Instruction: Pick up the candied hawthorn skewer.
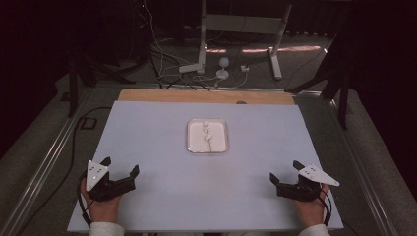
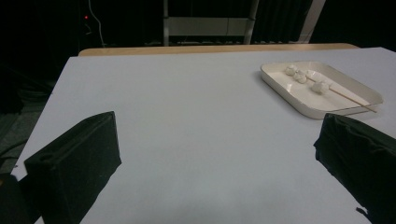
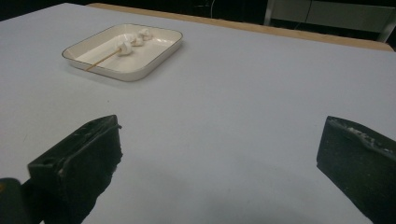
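Both tools, the left tool [image 1: 119, 166] and the right tool [image 1: 284, 171], rest at the near edge of the desk [image 1: 147, 147] with jaws apart and empty. Farther off, mid-desk, the tray [image 1: 194, 146] holds a skewer [image 1: 208, 137] with white pieces; nothing looks started yet.

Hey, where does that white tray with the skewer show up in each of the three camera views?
High view: white tray at the table's centre, beyond both grippers.
Left gripper view: upper right.
Right gripper view: upper left.
Shared landmark: the wooden skewer with white pieces, lying in the tray.
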`<state>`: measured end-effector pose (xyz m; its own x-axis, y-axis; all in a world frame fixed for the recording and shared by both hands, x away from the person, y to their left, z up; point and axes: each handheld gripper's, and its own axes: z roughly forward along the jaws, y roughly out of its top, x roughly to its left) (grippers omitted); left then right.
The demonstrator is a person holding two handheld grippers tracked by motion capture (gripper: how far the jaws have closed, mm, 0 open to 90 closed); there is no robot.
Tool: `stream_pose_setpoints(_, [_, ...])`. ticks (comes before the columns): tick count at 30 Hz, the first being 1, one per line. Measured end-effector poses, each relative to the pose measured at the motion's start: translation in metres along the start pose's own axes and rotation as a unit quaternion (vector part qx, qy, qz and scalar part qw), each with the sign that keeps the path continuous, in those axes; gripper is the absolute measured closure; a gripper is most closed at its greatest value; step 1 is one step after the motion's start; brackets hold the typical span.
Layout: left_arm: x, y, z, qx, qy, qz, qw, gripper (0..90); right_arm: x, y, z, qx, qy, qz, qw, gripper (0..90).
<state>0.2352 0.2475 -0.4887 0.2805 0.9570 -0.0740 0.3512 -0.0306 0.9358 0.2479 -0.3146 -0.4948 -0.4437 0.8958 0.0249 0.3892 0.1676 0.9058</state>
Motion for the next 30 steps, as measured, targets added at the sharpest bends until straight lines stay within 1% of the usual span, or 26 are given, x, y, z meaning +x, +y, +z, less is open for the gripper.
stream_pose_setpoints(4, [-0.001, 0.0, 0.0, -0.001, 0.003, 0.003, 1.0, 0.4, 0.0, 0.0, 0.001, 0.001, -0.001, -0.002, 1.0, 0.0])
stream_pose_setpoints(6, [-0.001, 0.0, 0.0, 0.004, 0.004, 0.005, 1.0, 0.4, 0.0, 0.001, 0.001, 0.0, -0.001, -0.002, 1.0, 0.0])
stream_pose_setpoints(9, [-0.002, 0.0, 0.0, 0.006, 0.005, 0.001, 1.0, 0.4, 0.0, 0.001, 0.0, -0.002, -0.001, -0.003, 1.0, 0.0])
stream_pose_setpoints(14, [-0.009, 0.008, 0.001, 0.014, 0.01, 0.007, 0.9998, 0.4, -0.001, 0.001, 0.0, -0.002, -0.002, 0.001, 1.0, 0.0])
stream_pose_setpoints(15, [-0.01, 0.01, 0.002, 0.02, 0.01, 0.012, 0.9997, 0.4, -0.001, 0.001, 0.0, -0.002, -0.002, 0.001, 1.0, 0.0])
stream_pose_setpoints(16, [-0.014, 0.015, 0.005, 0.026, 0.006, 0.019, 0.9995, 0.4, -0.001, 0.001, 0.0, -0.001, -0.002, 0.005, 1.0, 0.0])
stream_pose_setpoints(17, [-0.014, 0.015, 0.005, 0.026, 0.006, 0.019, 0.9995, 0.4, -0.002, 0.001, 0.0, -0.002, -0.002, 0.006, 1.0, 0.0])
stream_pose_setpoints(19, [-0.017, 0.02, 0.008, 0.033, 0.003, 0.024, 0.9991, 0.4, -0.002, 0.001, -0.001, -0.003, -0.002, 0.005, 1.0, 0.0])
stream_pose_setpoints(22, [-0.022, 0.028, 0.013, 0.036, -0.007, 0.026, 0.999, 0.4, -0.002, 0.001, 0.0, -0.001, 0.0, 0.006, 1.0, 0.0])
stream_pose_setpoints(24, [-0.025, 0.033, 0.019, 0.04, -0.014, 0.028, 0.9987, 0.4, -0.001, 0.001, 0.0, -0.001, 0.001, 0.005, 1.0, 0.0])
stream_pose_setpoints(25, [-0.028, 0.038, 0.025, 0.042, -0.02, 0.027, 0.9985, 0.4, -0.001, 0.001, 0.001, -0.001, 0.001, 0.005, 1.0, 0.0])
stream_pose_setpoints(26, [-0.028, 0.038, 0.025, 0.042, -0.02, 0.027, 0.9985, 0.4, -0.001, 0.001, 0.001, -0.001, 0.001, 0.006, 1.0, 0.0])
stream_pose_setpoints(27, [-0.032, 0.043, 0.031, 0.041, -0.025, 0.026, 0.9985, 0.4, -0.001, 0.001, 0.001, -0.001, 0.001, 0.006, 1.0, 0.0])
stream_pose_setpoints(28, [-0.032, 0.043, 0.031, 0.041, -0.025, 0.026, 0.9985, 0.4, -0.001, 0.001, 0.001, -0.001, 0.001, 0.006, 1.0, 0.0])
stream_pose_setpoints(30, [-0.038, 0.05, 0.041, 0.039, -0.028, 0.03, 0.9984, 0.4, -0.001, 0.001, 0.001, -0.001, 0.001, 0.005, 1.0, 0.0])
